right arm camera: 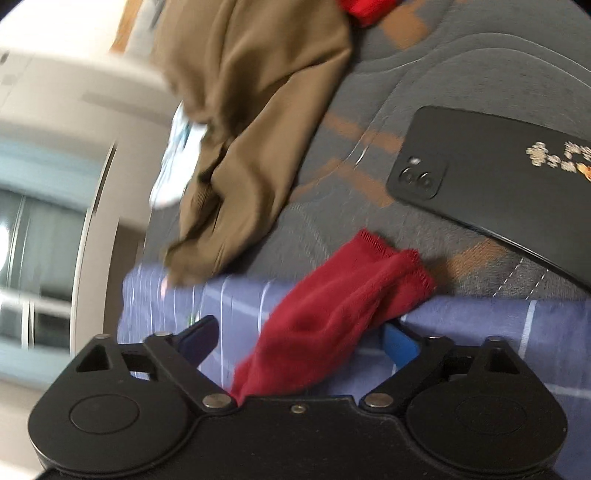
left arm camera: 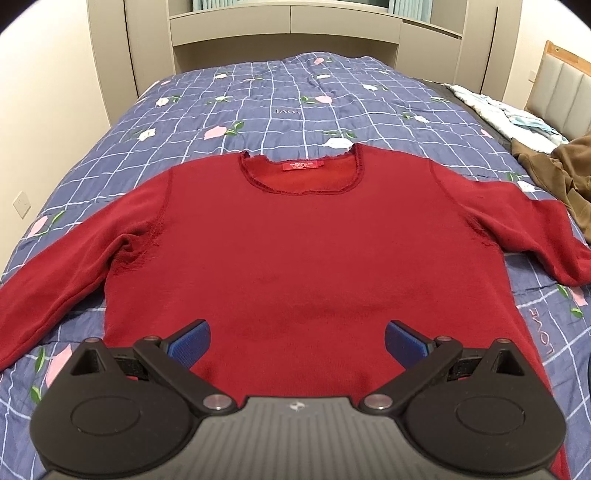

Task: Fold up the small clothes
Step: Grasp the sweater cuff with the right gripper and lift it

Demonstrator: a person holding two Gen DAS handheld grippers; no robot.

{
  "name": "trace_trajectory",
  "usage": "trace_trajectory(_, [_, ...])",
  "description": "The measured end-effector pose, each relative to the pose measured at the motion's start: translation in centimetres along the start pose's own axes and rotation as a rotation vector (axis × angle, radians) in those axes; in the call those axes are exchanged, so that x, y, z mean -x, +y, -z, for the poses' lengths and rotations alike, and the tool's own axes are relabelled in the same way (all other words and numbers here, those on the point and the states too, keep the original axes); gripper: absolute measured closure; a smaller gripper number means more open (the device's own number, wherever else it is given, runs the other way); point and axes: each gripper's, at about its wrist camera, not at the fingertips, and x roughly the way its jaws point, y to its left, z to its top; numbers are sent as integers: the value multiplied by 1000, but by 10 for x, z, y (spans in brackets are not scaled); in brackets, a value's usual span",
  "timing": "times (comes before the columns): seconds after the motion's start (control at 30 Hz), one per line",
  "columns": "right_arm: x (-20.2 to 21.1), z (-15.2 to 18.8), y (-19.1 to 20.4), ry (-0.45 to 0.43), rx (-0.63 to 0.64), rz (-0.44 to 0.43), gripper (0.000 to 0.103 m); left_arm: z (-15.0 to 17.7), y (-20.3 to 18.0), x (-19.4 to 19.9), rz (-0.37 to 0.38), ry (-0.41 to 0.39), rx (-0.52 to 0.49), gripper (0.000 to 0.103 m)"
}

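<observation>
A dark red long-sleeved sweater (left arm camera: 295,240) lies flat and face up on the bed, neck away from me, both sleeves spread out. My left gripper (left arm camera: 297,341) is open, its blue pads wide apart, and hovers over the sweater's lower body near the hem. In the right wrist view, my right gripper (right arm camera: 299,339) is open, and the end of the red right sleeve (right arm camera: 343,295) lies between its spread fingers. The view is tilted and blurred, so I cannot tell whether the fingers touch the cloth.
The bed has a blue checked quilt (left arm camera: 258,107) with pink flowers. A brown garment (left arm camera: 557,173) (right arm camera: 243,122) and a pale cloth (left arm camera: 506,114) lie at the right side. A black phone (right arm camera: 498,184) lies on the grey mattress beyond the cuff. Cabinets (left arm camera: 288,33) stand behind the bed.
</observation>
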Motion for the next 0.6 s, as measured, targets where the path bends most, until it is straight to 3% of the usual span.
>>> trace_trajectory(0.07, [0, 1, 4, -40, -18, 40, 37, -4, 5, -3, 1, -12, 9, 0])
trace_trajectory(0.13, [1, 4, 11, -68, 7, 75, 61, -8, 12, -6, -5, -31, 26, 0])
trace_trajectory(0.23, [6, 12, 33, -118, 100, 82, 79, -15, 27, -12, -19, -40, 57, 0])
trace_trajectory(0.43, [18, 39, 102, -206, 368, 2, 88, -24, 66, -10, -34, -74, 131, 0])
trace_trajectory(0.6, [32, 97, 182, -256, 696, -114, 91, -26, 102, -2, -53, -99, 193, 0])
